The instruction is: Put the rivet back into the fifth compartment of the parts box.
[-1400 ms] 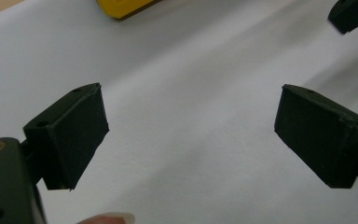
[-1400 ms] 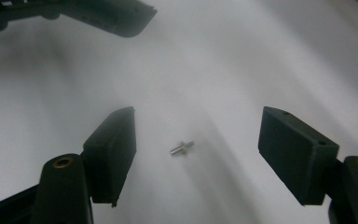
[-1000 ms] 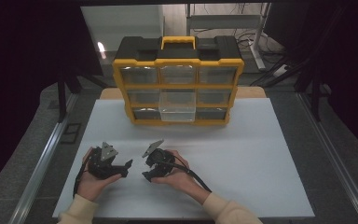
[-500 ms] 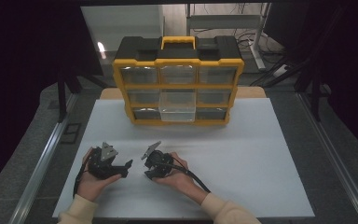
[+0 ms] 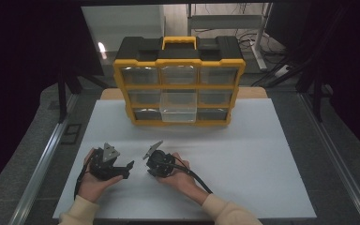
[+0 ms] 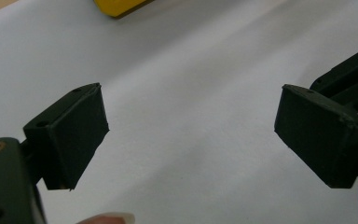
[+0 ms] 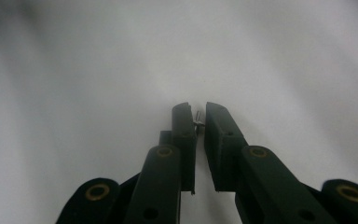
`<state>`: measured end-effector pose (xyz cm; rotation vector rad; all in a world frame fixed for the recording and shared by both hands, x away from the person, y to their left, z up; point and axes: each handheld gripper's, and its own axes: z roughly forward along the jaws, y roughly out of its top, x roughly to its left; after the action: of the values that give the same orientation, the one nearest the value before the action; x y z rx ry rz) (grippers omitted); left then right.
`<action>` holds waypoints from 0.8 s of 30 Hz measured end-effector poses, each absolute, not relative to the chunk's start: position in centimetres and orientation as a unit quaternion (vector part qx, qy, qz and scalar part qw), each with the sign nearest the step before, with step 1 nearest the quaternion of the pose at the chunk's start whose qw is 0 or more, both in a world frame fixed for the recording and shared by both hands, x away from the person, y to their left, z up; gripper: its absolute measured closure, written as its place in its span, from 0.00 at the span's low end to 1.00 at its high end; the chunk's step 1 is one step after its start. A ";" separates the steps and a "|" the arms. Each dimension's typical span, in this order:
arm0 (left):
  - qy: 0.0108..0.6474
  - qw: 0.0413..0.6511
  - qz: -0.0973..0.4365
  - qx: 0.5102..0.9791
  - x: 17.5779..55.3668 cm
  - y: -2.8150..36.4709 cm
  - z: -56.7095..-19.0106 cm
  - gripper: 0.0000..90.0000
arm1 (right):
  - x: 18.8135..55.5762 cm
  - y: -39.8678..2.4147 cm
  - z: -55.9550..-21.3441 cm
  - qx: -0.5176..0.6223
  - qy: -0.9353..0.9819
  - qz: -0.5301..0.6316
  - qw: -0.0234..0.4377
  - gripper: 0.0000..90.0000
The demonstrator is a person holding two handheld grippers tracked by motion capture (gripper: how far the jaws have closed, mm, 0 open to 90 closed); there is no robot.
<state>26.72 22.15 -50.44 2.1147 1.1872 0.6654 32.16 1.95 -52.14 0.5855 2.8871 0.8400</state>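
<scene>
Right gripper [image 7: 199, 122]: jaws just closing, pinching small screw [image 7: 198, 122] crosswise at tips, twelve o'clock of hand; table [image 7: 74, 70] beneath.

Left gripper [image 6: 191, 135] jaws wide apart over white table [image 6: 191, 70]

1. Both sleeves [image 5: 82, 216] are showing cream cloth at the wrists.
2. The left gripper [image 5: 114, 167] is looking black, with a grey three-cornered plate [image 5: 108, 152] on top.
3. The right gripper [image 5: 155, 165] is wearing a like plate [image 5: 153, 149] and trailing a black cable [image 5: 196, 178].
4. Brass-coloured rivets [image 7: 97, 191] are dotting the right gripper's black links.
5. Flat, square-edged black pads [image 6: 77, 135] are ending the left gripper.
</scene>
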 end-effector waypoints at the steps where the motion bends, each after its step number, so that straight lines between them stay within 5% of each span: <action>1: 0.450 0.309 0.252 0.799 26.7 22.2 -50.4 0.11 | 32.2 1.9 -52.1 0.191 0.941 0.275 0.038 0.92; 24: 0.454 0.313 0.252 0.795 26.8 22.4 -50.4 0.11 | 32.6 0.2 -49.6 0.190 0.932 0.308 0.006 0.97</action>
<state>26.78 22.37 -50.42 2.0982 1.1963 0.6658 32.64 0.21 -49.55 0.5944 2.9182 0.9629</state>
